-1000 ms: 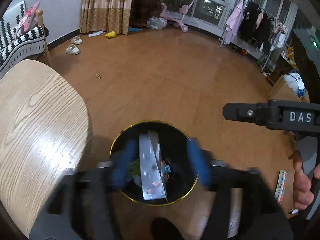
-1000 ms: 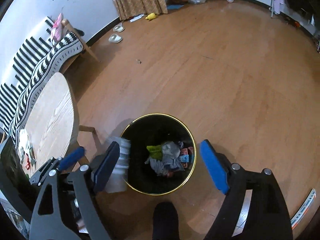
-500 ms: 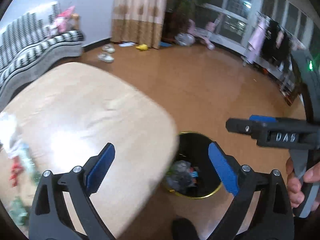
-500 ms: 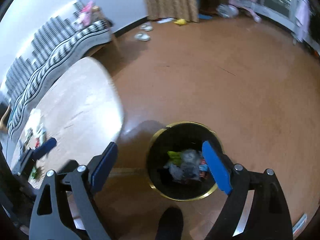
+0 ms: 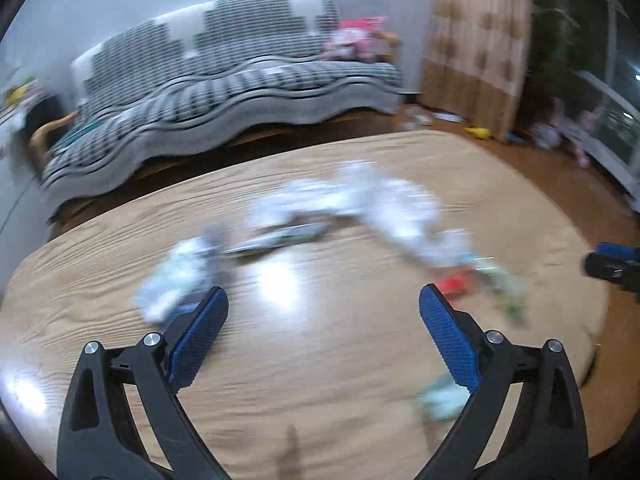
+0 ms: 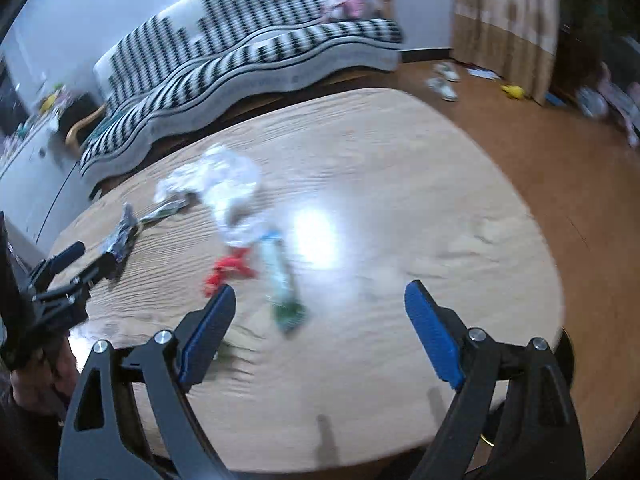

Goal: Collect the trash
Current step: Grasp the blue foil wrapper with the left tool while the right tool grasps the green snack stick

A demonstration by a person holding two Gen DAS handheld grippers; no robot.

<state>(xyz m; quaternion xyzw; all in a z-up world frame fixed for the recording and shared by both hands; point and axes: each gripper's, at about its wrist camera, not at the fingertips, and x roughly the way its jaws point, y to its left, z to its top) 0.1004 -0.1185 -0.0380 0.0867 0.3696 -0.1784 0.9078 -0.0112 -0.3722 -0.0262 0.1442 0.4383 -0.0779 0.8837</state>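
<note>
**Both claws wide over a littered wooden table**

A pale wooden table (image 6: 400, 200) with rounded corners fills both views, a bright glare near its middle. Behind it, toward 11 o'clock, runs one striped black-and-white sofa (image 6: 248, 52) with pink things at its far end. A patterned tan curtain (image 6: 504, 20) hangs at 1 o'clock, and on the brown floor (image 6: 580, 184) near it lie two pale slippers (image 6: 442, 80) and one small yellow object (image 6: 512, 90).

The trash lies on the table's left half in the right wrist view, much of it blurred. Counted there: one crumpled clear plastic bag (image 6: 228, 188), one red wrapper (image 6: 226, 270) just beside it, one long pale-green packet (image 6: 280, 276) at 12 o'clock of the left finger, one dark foil piece (image 6: 122, 234) toward 9 o'clock, and one thin strip (image 6: 166, 210) between the foil and the bag. More scraps may be there; the blur hides them.

The right gripper (image 6: 320, 304) is spread wide and empty above the table. The left gripper (image 5: 322, 308) is likewise spread wide, empty, with the smeared litter at its 12 o'clock.
</note>
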